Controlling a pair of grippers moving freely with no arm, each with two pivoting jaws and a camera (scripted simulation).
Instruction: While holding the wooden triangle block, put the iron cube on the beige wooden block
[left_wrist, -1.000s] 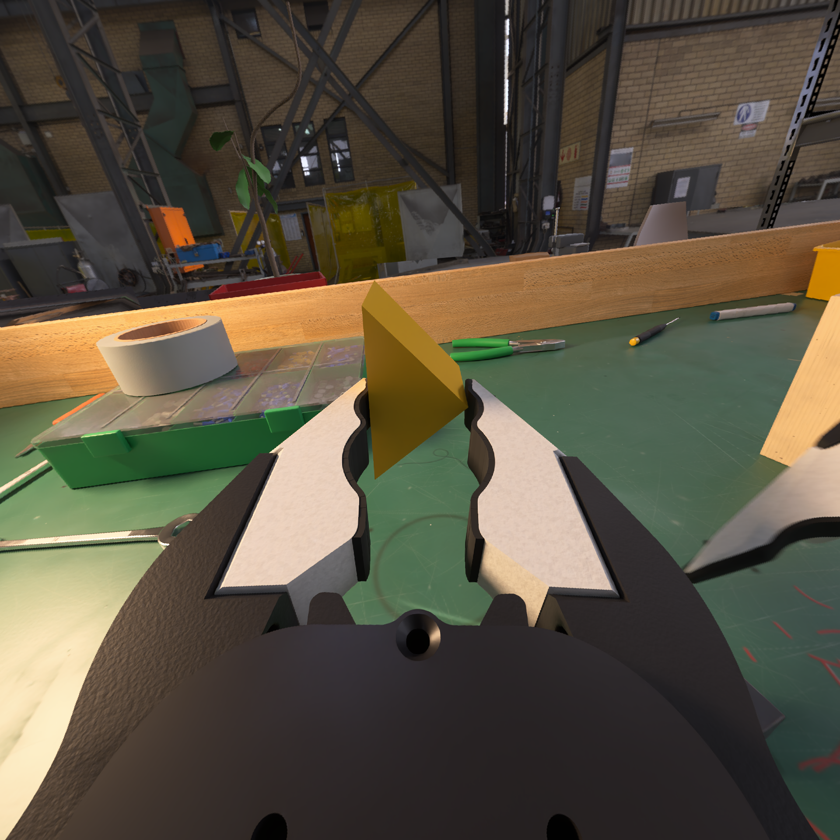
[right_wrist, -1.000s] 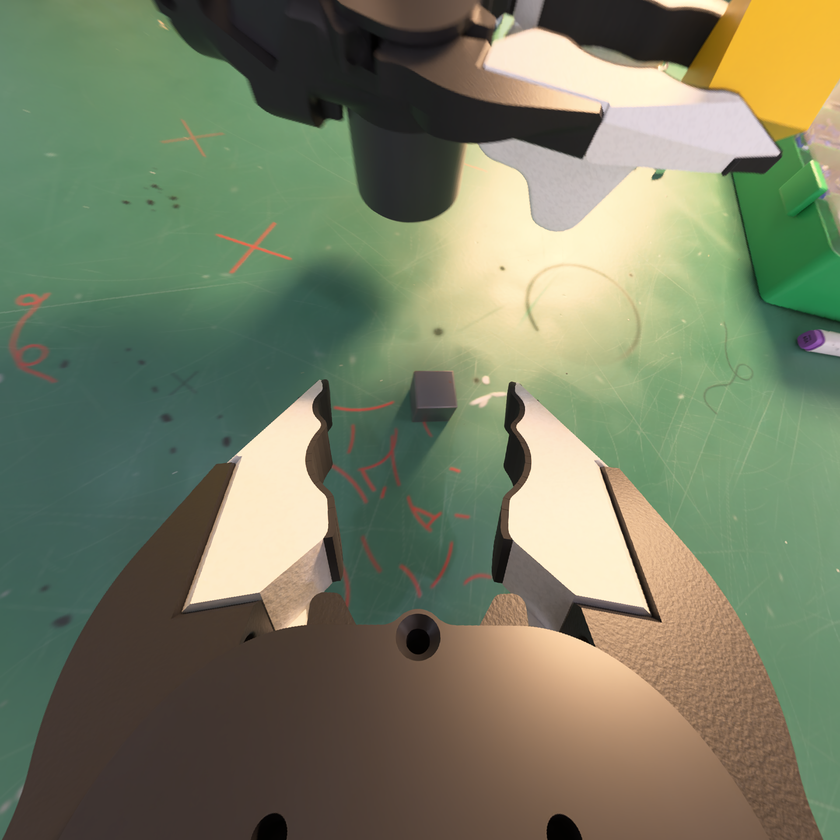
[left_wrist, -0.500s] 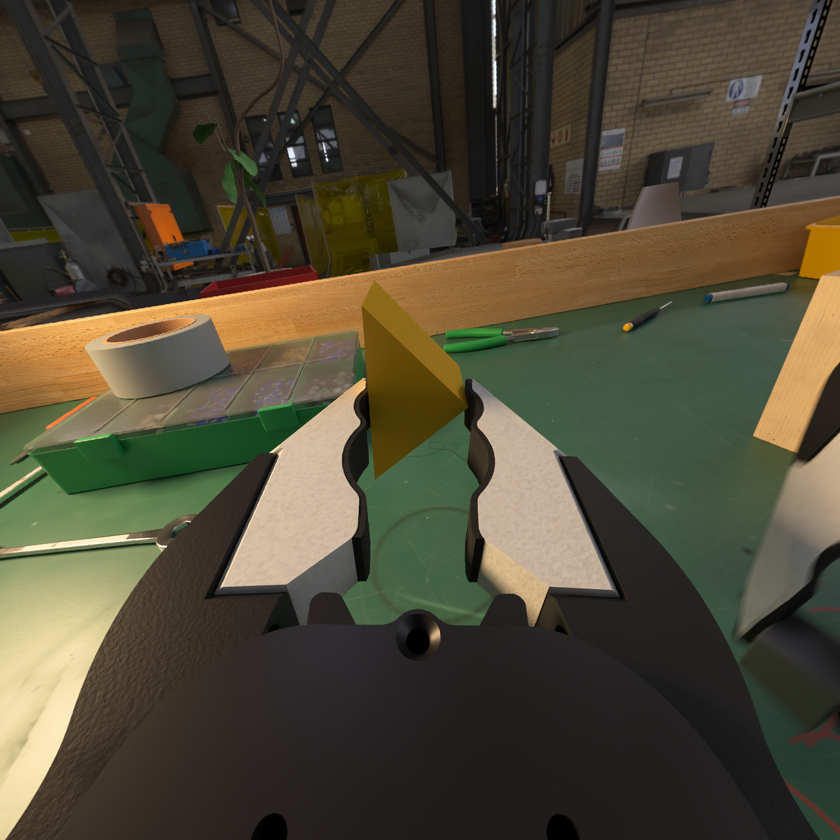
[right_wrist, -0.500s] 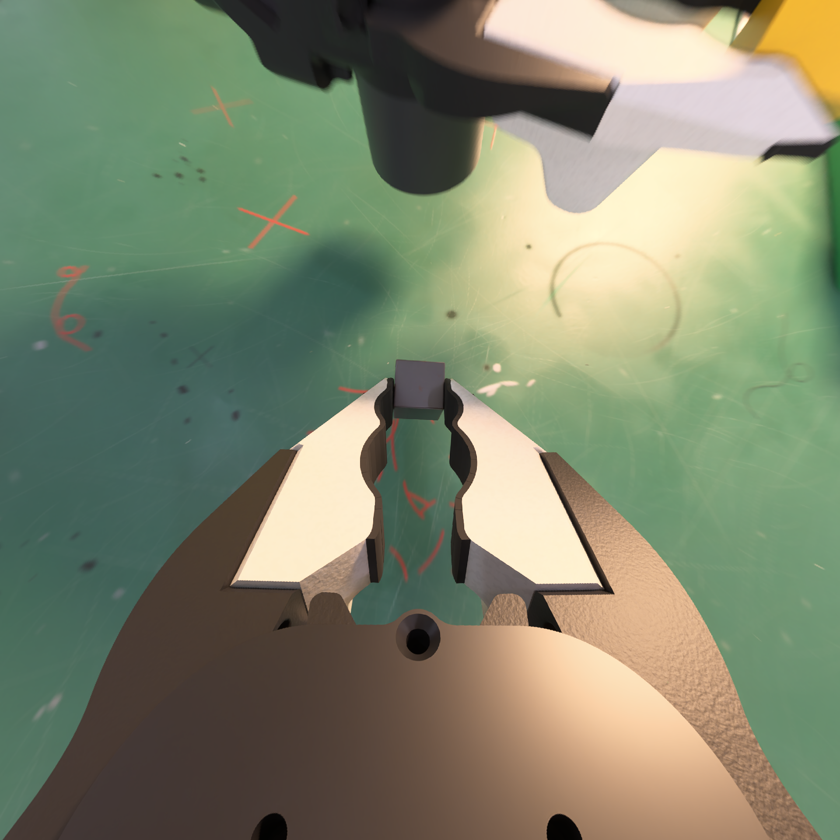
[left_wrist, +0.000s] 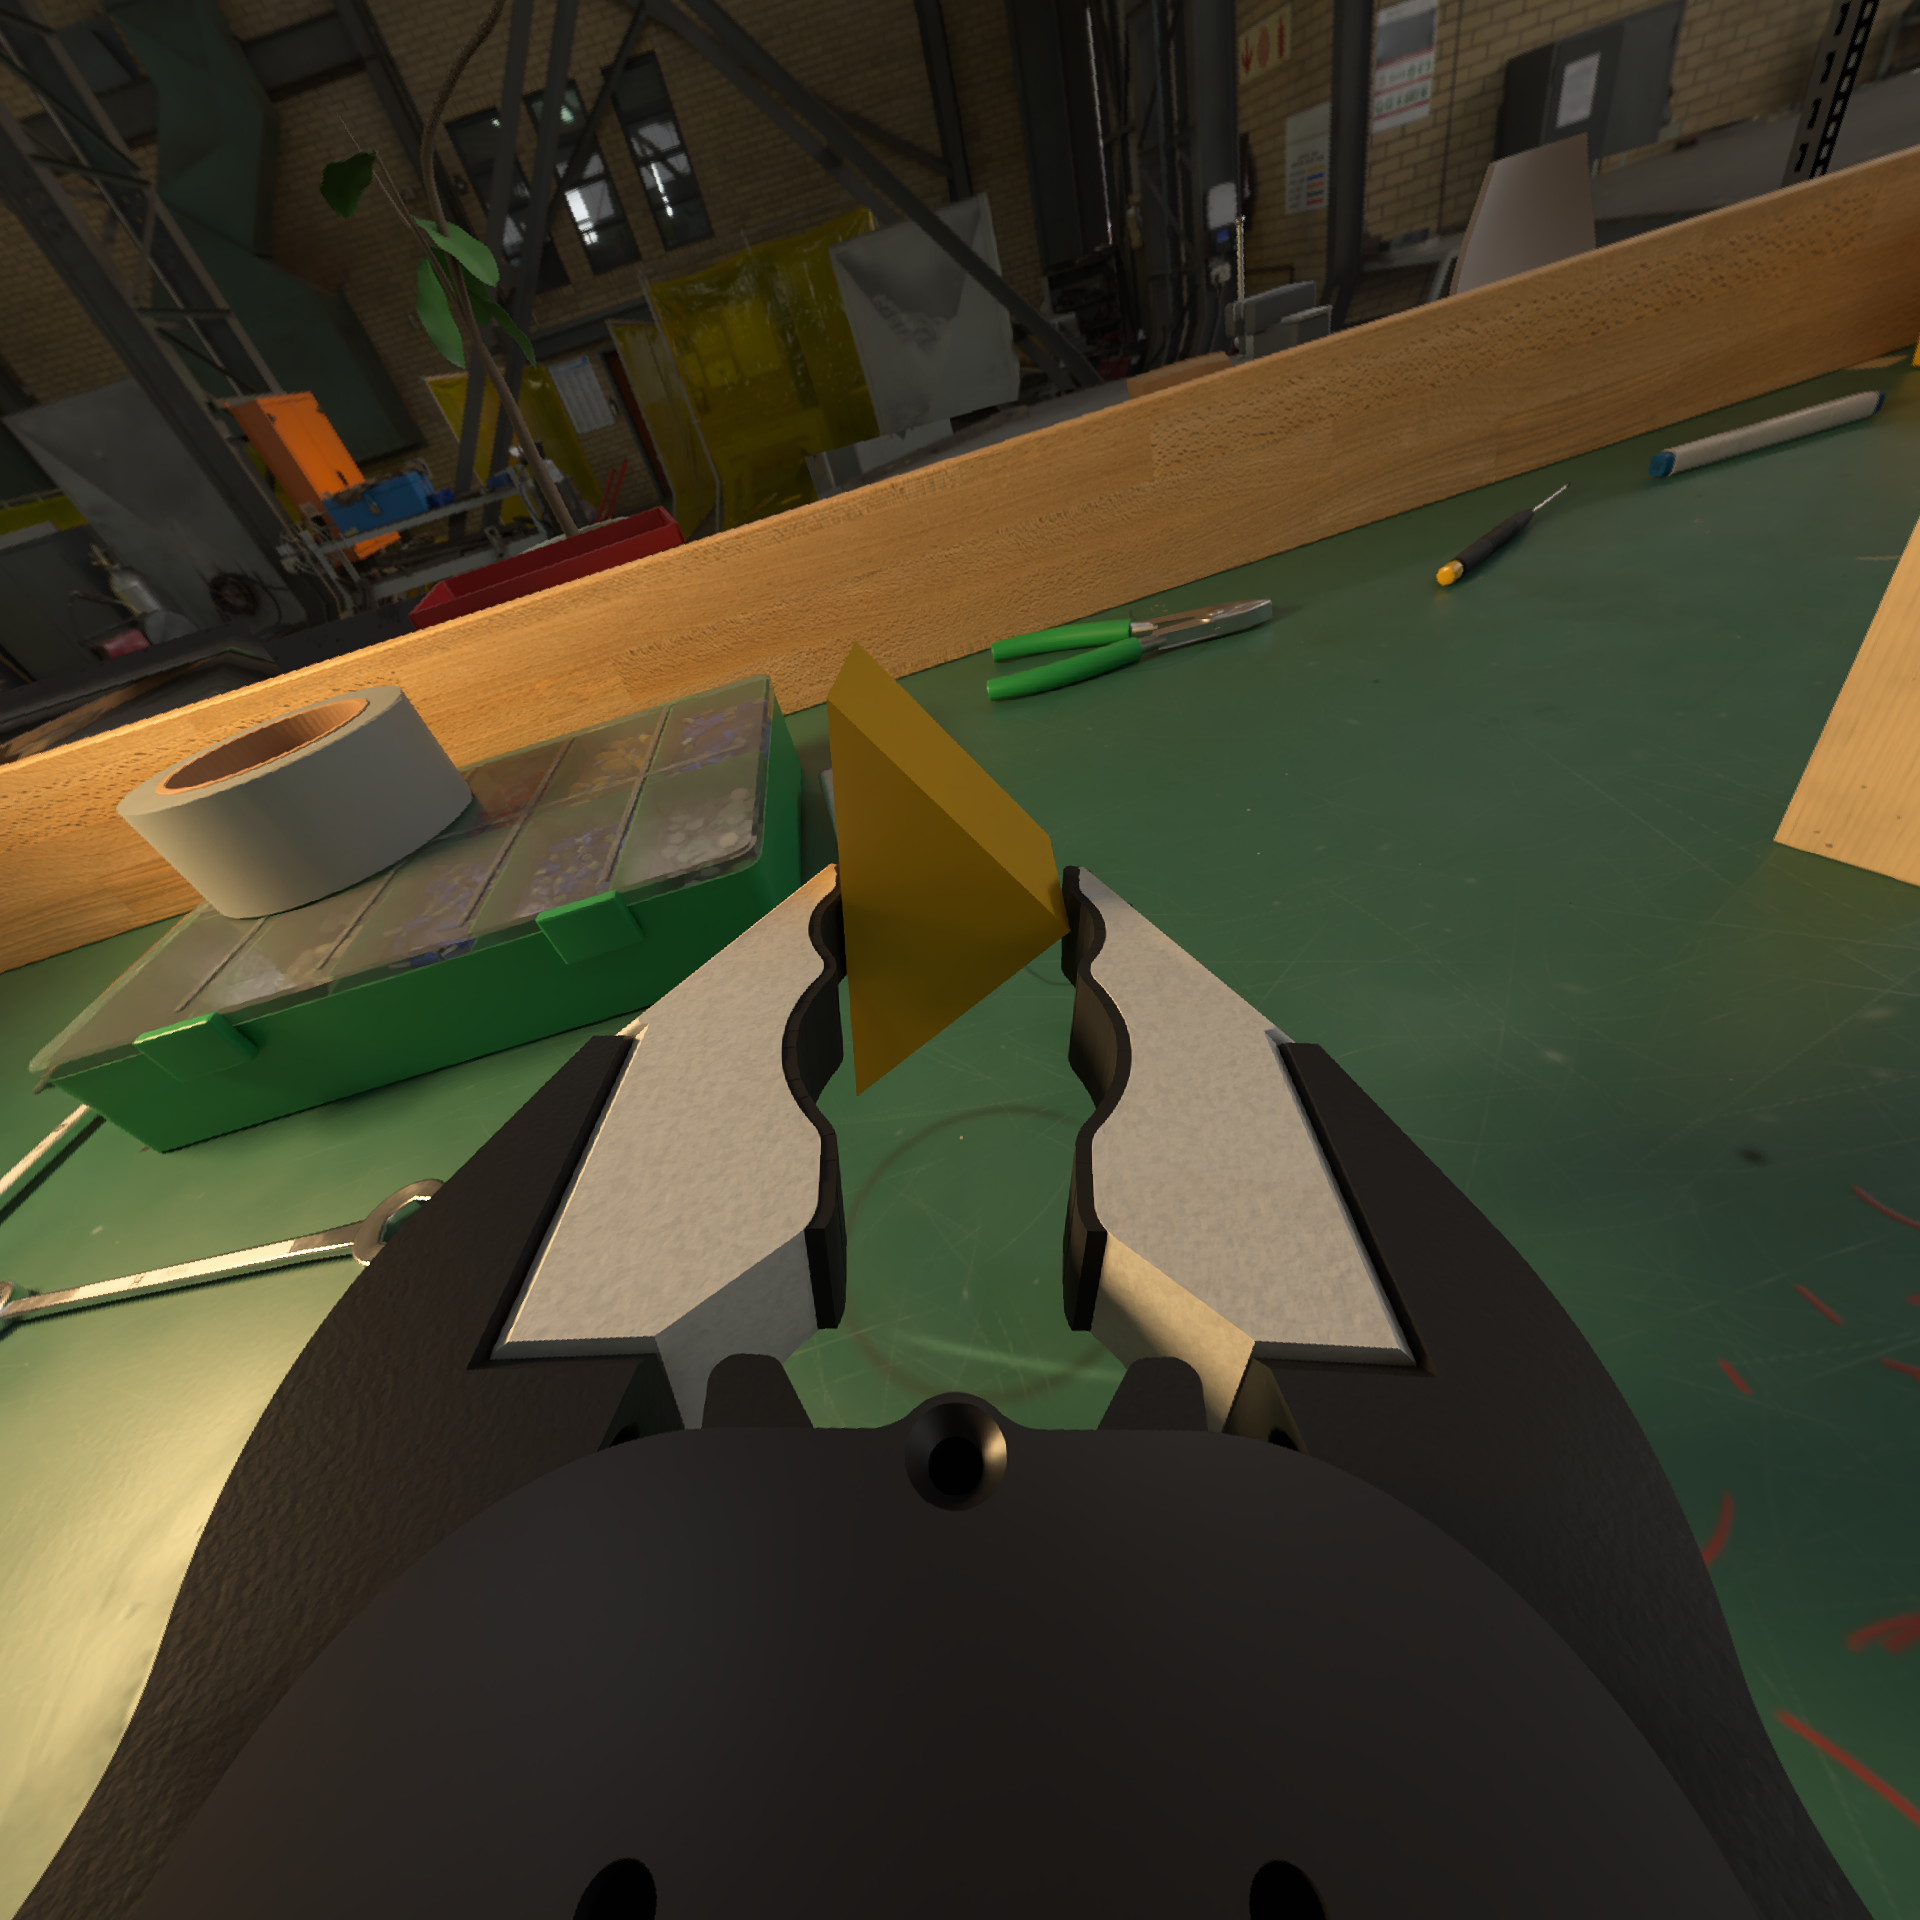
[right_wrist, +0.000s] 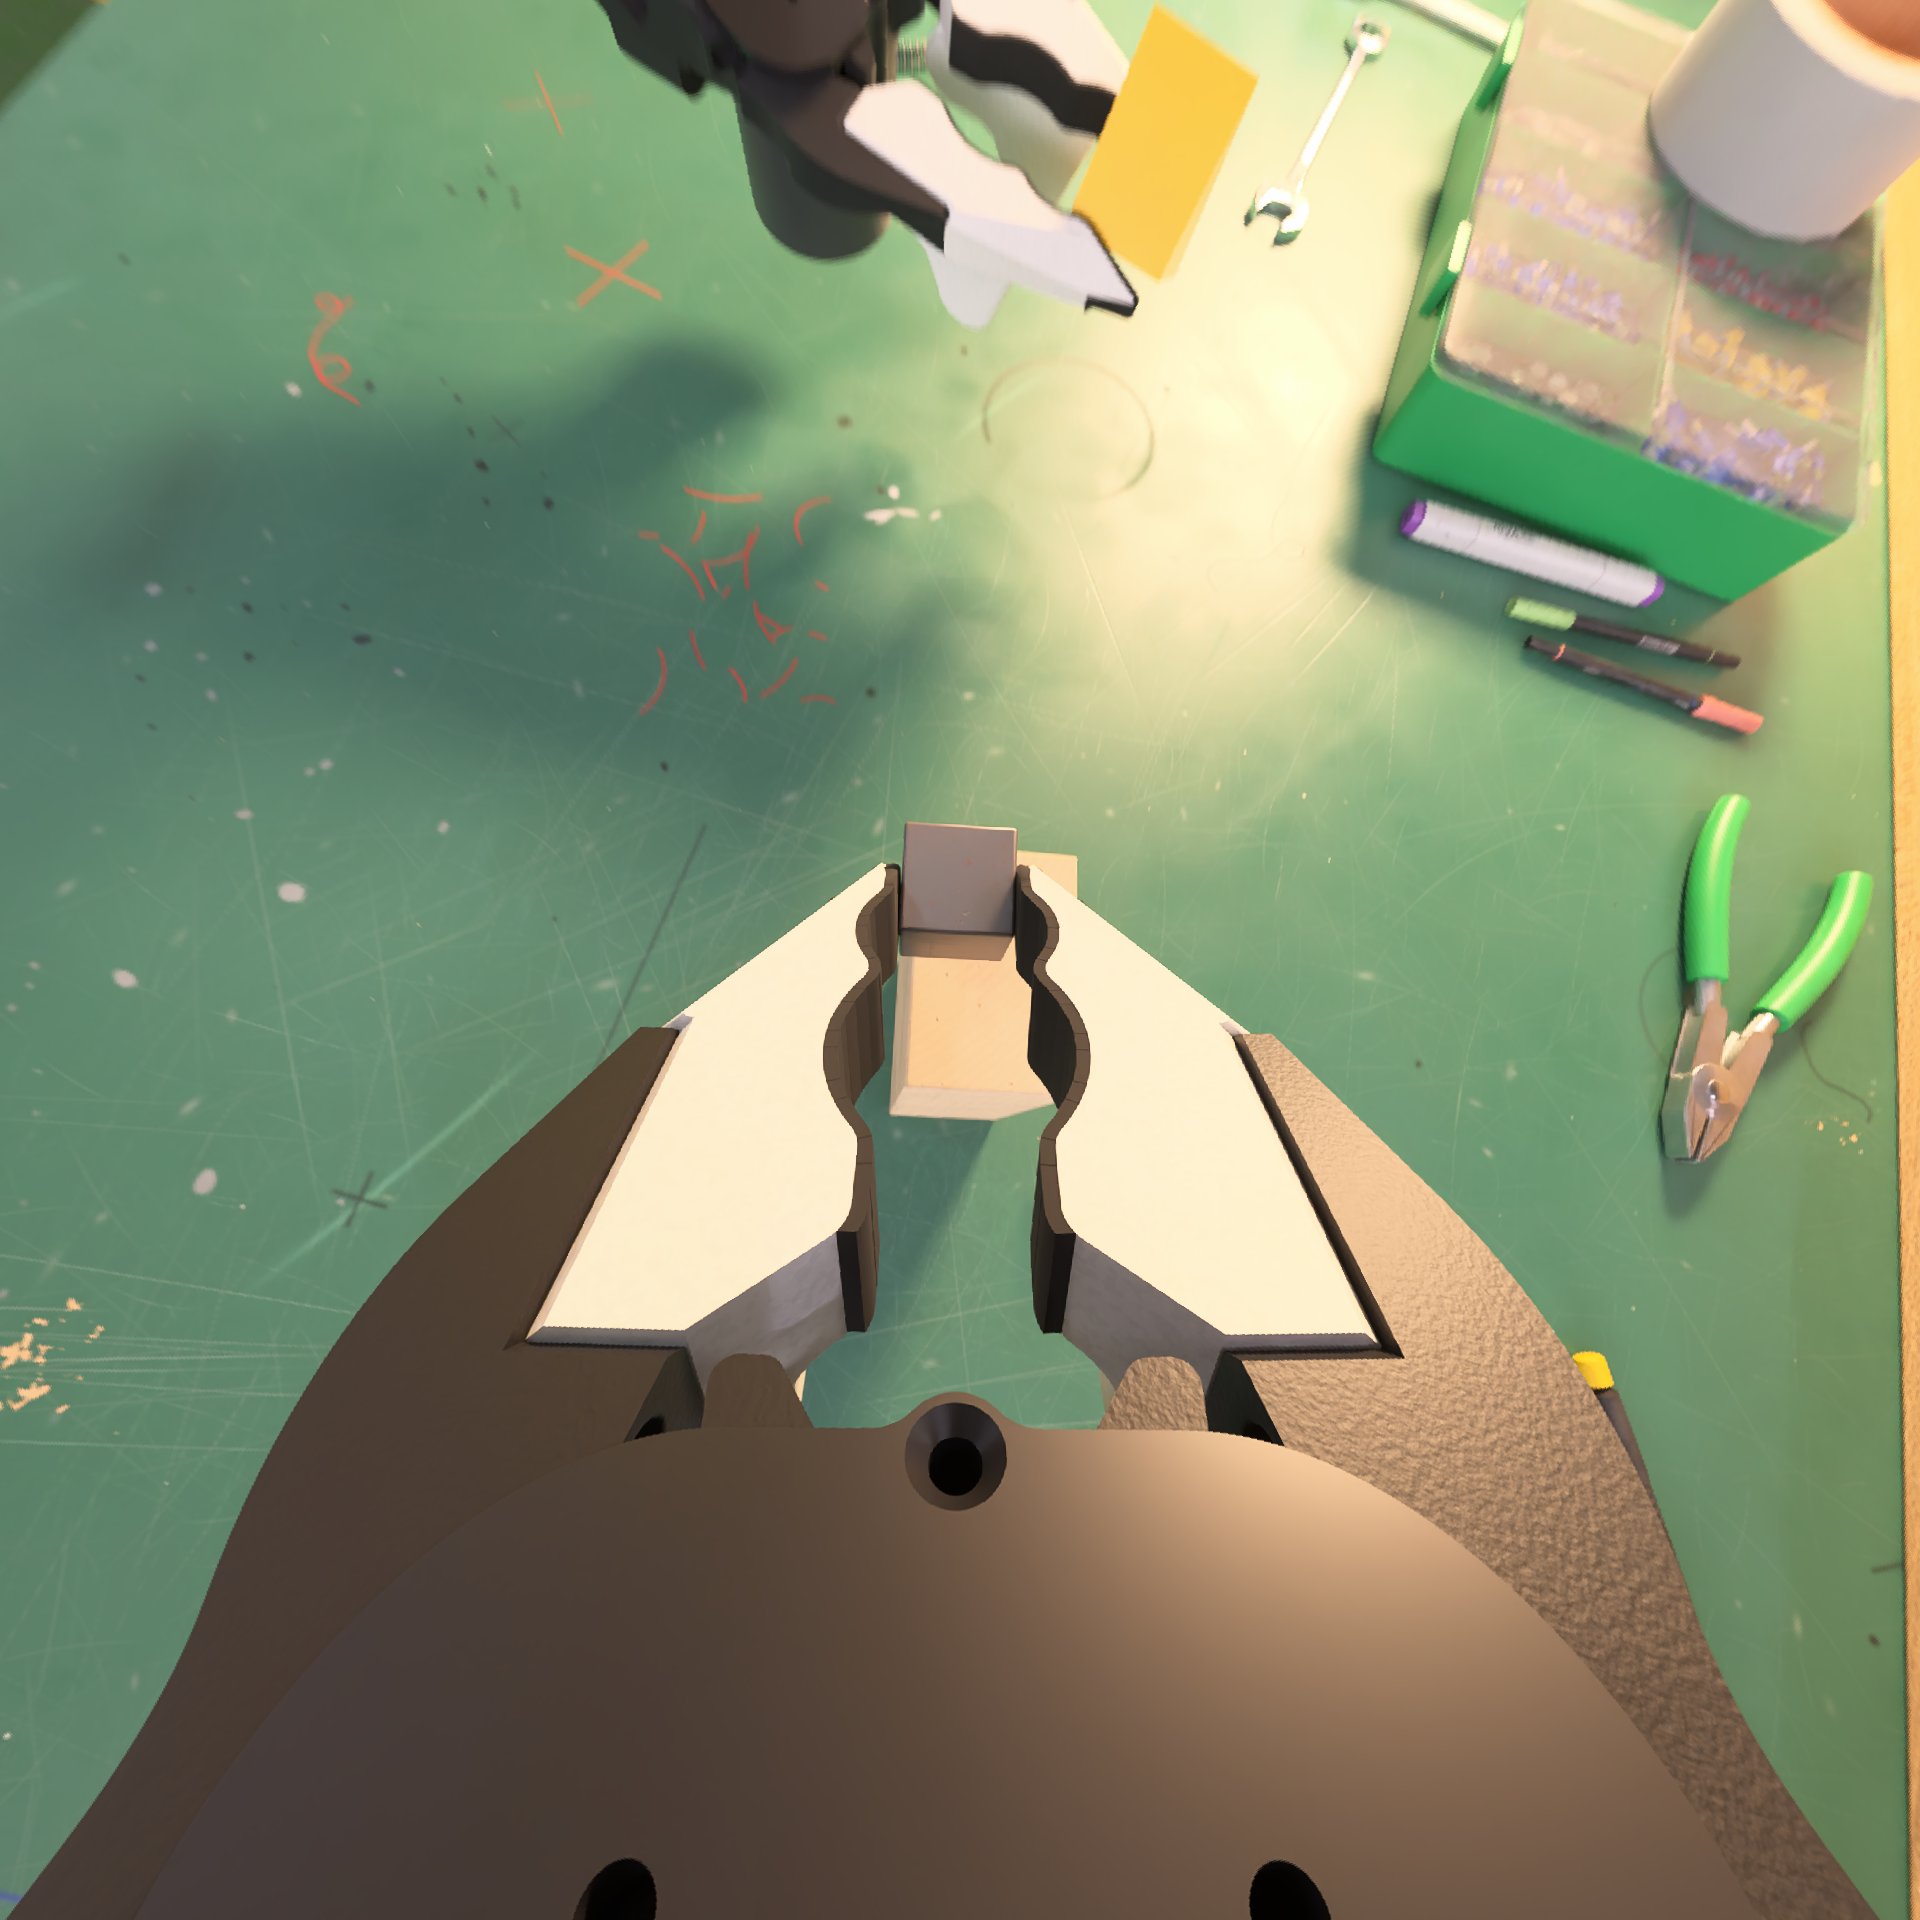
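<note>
Change since a second ago: the right gripper (right_wrist: 956, 883), then spread wide above the small dark grey iron cube (right_wrist: 957, 876) lying on the green scratched surface (right_wrist: 416, 935), now has its jaws clamped on that cube and has carried it off the surface.
Cube location: pinched at the very tips of the right jaws, held above the beige wooden block (right_wrist: 961, 1039), which shows in the gap between the fingers directly beneath it. Whether cube and block touch cannot be told from this view.
Meaning for task: pick-up judged done and transport largely complete; lowering and release onto the block remain.
Left gripper: the left gripper (left_wrist: 951, 899) has its jaws closed on the yellow-ochre wooden triangle block (left_wrist: 925, 883), as it was a second ago; the holding condition remains met. The same gripper appears at the top of the right wrist view, well apart from the cube.
Cube appearance: plain matt grey faces, sharp square edges, no markings seen; narrower than the block's top face, so the seat looks adequate.
Grip note: hold is at the fingertips only; judged secure enough for a short descent, but a tilt on release could slide the cube off.
Bystanders: green-handled pliers (right_wrist: 1756, 966) lie to the right on the surface, clear of the block.
</note>
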